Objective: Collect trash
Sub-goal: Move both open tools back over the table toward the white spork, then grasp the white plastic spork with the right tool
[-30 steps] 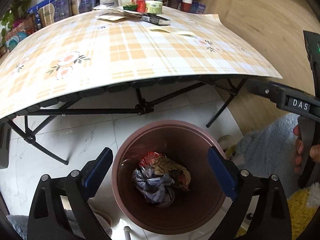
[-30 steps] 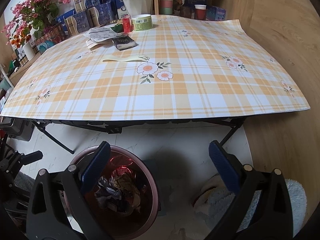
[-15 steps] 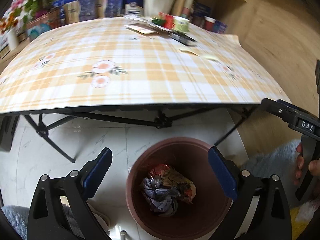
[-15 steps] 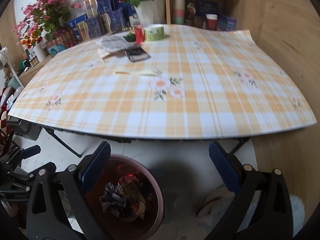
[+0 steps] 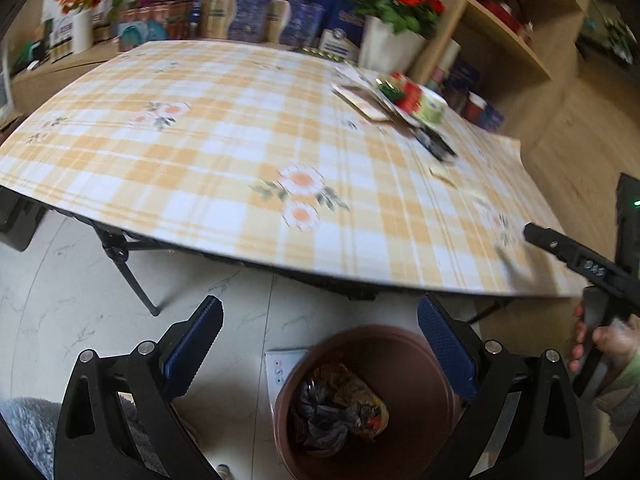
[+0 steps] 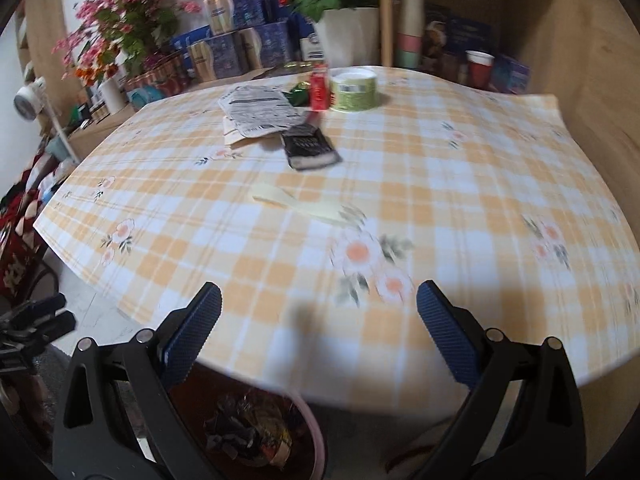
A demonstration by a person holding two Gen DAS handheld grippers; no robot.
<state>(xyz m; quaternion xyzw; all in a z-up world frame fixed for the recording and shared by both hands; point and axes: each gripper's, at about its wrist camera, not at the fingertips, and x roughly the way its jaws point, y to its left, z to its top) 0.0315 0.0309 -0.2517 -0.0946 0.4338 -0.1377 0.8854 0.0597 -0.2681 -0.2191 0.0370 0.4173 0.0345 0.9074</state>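
Note:
A brown bin (image 5: 404, 364) stands on the floor below the table's front edge, with crumpled wrappers (image 5: 340, 408) inside; it also shows in the right wrist view (image 6: 308, 432). My left gripper (image 5: 320, 344) is open and empty above the bin. My right gripper (image 6: 318, 328) is open and empty over the table's front edge. On the checked tablecloth (image 6: 440, 184) lie a pale paper strip (image 6: 296, 202), a black packet (image 6: 310, 148), a printed paper wrapper (image 6: 256, 110), a red carton (image 6: 320, 86), a green foil wrapper (image 6: 298, 92) and a green tub (image 6: 354, 90).
Flower pots (image 6: 348, 32), blue boxes (image 6: 240, 48) and cups (image 6: 478, 68) line the back of the table. A wooden shelf (image 5: 512, 32) stands at the right. Black folding table legs (image 5: 128, 268) stand on the white floor. A grey rug (image 5: 24, 420) lies at the lower left.
Both grippers have risen and tilted up from the bin toward the tabletop. The right one now looks across the table. Both stayed open and empty.

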